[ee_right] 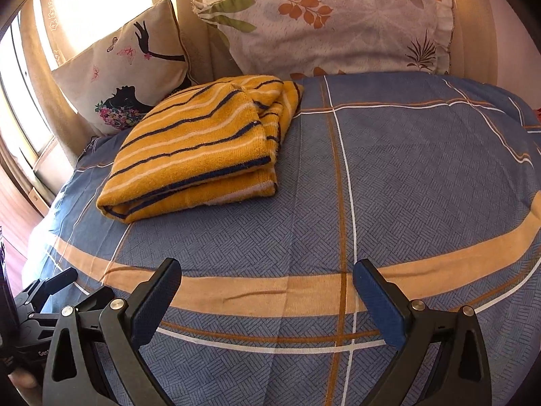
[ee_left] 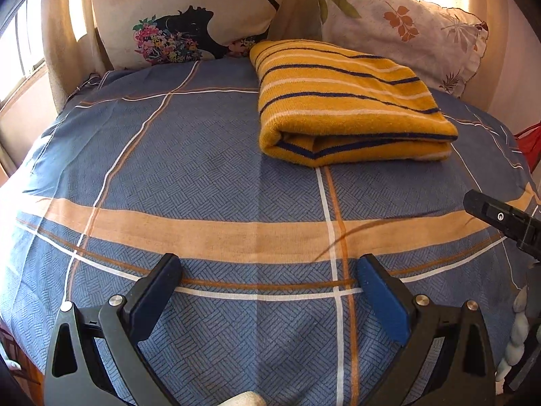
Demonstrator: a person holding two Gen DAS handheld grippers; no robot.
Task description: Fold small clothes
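My grippers: left gripper [ee_left: 268, 279] and right gripper [ee_right: 267, 286] both spread wide, empty, hovering over the bedsheet [ee_left: 209, 176].
Garment: striped yellow cloth [ee_left: 345, 101] lies folded at 1 o'clock in the left view, 10 o'clock in the right.
Risk: I judge its loose far layers [ee_right: 280, 101] could slip apart if I pinch only the top ply.
Room: two pillows [ee_right: 321, 23] at 12 o'clock, sunlit curtains behind.

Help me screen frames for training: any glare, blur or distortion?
Left wrist view: window light blown out at upper corners, fisheye bulges the blue checked bedsheet; folded yellow striped towel sharp. Right wrist view: curtains overexposed upper left, same bulge, towel sharp.
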